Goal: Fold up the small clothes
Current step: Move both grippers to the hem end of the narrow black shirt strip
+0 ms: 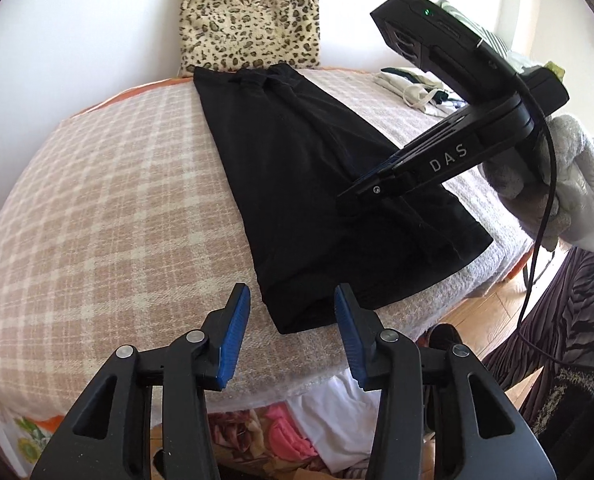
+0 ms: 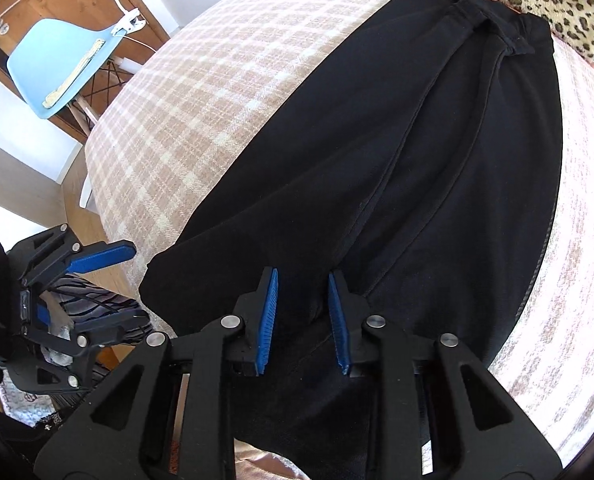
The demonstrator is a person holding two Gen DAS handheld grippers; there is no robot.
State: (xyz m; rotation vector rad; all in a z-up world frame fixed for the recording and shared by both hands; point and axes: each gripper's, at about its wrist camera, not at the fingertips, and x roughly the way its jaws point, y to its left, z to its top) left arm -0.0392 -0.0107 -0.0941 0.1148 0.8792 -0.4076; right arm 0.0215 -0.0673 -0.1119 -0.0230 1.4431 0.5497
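- Black trousers (image 1: 297, 168) lie folded lengthwise on a bed covered by a pink-and-cream checked blanket (image 1: 109, 200), running from the waistband at the far end to the hems at the near edge.
- The waistband end (image 2: 497, 24) touches a leopard-print cushion (image 1: 249, 16) that leans on the white wall.
- The left gripper (image 1: 293, 320) hovers just off the near corner of the trousers, its blue pads (image 1: 233, 336) spread apart with nothing between them; the cloth corner lies in the gap but neither pad touches it.
- The right gripper (image 2: 303, 312) points steeply down over the hem end of the trousers, on the side nearer the bed's edge.
- Its jaws stand partly apart, with black cloth rising between the blue pads (image 2: 267, 316); whether the pads actually press the cloth I cannot tell.
- From the left wrist view, the right gripper's tips rest against the trousers, and a hand in a pale glove (image 1: 565, 184) holds its handle, a black cable hanging from it.
- From the right wrist view, the left gripper (image 2: 77, 292) sits off the bed's near corner, jaws wide.
- Pale clothes (image 1: 413, 88) are piled at the far right of the bed.
- A light-blue chair (image 2: 61, 60) stands on the wooden floor beyond the bed.
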